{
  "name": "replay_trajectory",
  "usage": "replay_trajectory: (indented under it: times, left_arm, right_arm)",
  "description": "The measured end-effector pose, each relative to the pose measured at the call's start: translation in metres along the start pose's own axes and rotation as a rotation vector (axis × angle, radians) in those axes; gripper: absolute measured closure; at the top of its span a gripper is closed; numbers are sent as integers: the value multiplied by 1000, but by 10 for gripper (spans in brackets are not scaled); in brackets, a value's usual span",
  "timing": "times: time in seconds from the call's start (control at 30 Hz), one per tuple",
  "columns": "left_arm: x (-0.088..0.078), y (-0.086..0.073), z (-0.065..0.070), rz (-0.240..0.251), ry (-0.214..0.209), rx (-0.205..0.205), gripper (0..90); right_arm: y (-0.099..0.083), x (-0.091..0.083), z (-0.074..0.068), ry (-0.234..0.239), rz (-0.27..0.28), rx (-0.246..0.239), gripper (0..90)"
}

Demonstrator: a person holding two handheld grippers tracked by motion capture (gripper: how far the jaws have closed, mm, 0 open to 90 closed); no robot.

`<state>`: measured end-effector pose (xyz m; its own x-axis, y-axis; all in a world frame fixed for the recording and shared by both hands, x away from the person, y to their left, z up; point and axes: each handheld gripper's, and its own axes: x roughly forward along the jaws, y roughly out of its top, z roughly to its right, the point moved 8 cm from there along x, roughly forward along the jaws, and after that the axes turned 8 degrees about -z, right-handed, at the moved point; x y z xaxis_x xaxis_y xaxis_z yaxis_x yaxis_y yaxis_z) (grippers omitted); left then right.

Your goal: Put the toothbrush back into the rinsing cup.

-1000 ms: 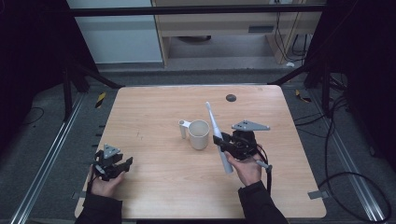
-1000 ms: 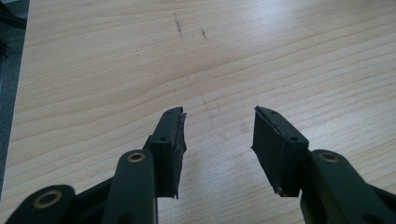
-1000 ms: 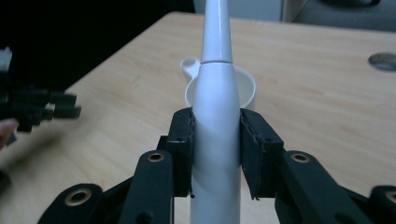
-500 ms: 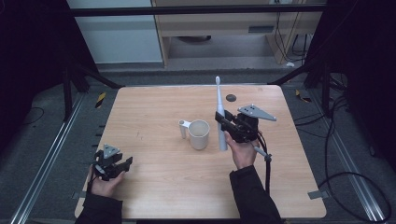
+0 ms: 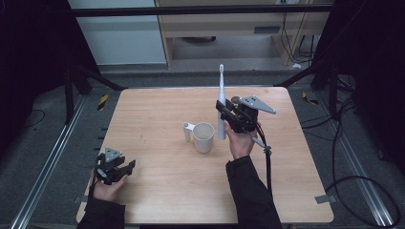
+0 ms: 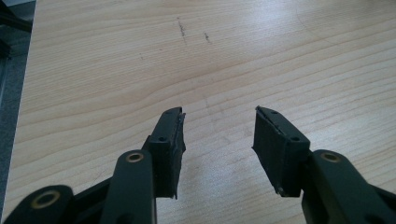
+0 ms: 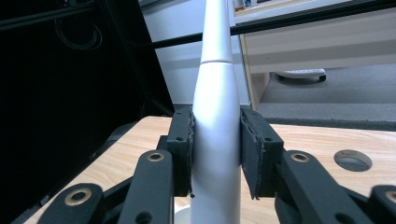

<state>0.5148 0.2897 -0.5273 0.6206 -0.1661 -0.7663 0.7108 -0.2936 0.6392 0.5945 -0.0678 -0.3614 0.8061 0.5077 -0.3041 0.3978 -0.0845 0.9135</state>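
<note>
A white electric toothbrush (image 5: 221,102) stands upright in the air just right of a cream mug (image 5: 204,137) at the table's middle. My right gripper (image 5: 224,114) is shut on its handle (image 7: 215,135), both pads pressed to its sides, brush head pointing up. The mug stands upright with its handle (image 5: 187,130) to the left. At the table's front left my left gripper (image 5: 125,168) rests low over the bare wood. Its jaws stand apart in the left gripper view (image 6: 218,135) with nothing between them.
A small dark round disc (image 5: 235,99) lies on the table (image 5: 157,109) behind my right gripper, also seen as a grey disc (image 7: 353,160). Black frame posts and cables ring the table. A shelf unit (image 5: 229,24) stands behind it.
My right gripper has carried the toothbrush up and away toward the far side, turning it from a tilt to upright beside the mug. My left gripper has stayed put.
</note>
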Motion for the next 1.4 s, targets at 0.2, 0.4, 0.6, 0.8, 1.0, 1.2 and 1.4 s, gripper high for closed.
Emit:
replay_trajectory:
  times: [0.2,0.4,0.6,0.8,1.0,1.2,1.4]
  left_arm:
    - [0,0,0,-1,1,2,519]
    - [0,0,0,0,0,2,519]
    - [1,1,1,0,-1,4,519]
    - [1,1,0,1,0,1,519]
    - [1,1,0,3,0,0,519]
    - [1,1,0,0,0,3,519]
    - [1,0,0,0,-1,3,519]
  right_arm:
    - [5,12,-1,4,20,15,671]
    - [6,24,-6,12,26,27,671]
    - [4,36,-6,13,33,33,670]
    - [1,47,-10,23,25,42,671]
    - [-7,58,-11,18,6,42,670]
    - [-18,69,-14,14,-26,23,670]
    - [-31,77,-15,6,-56,17,670]
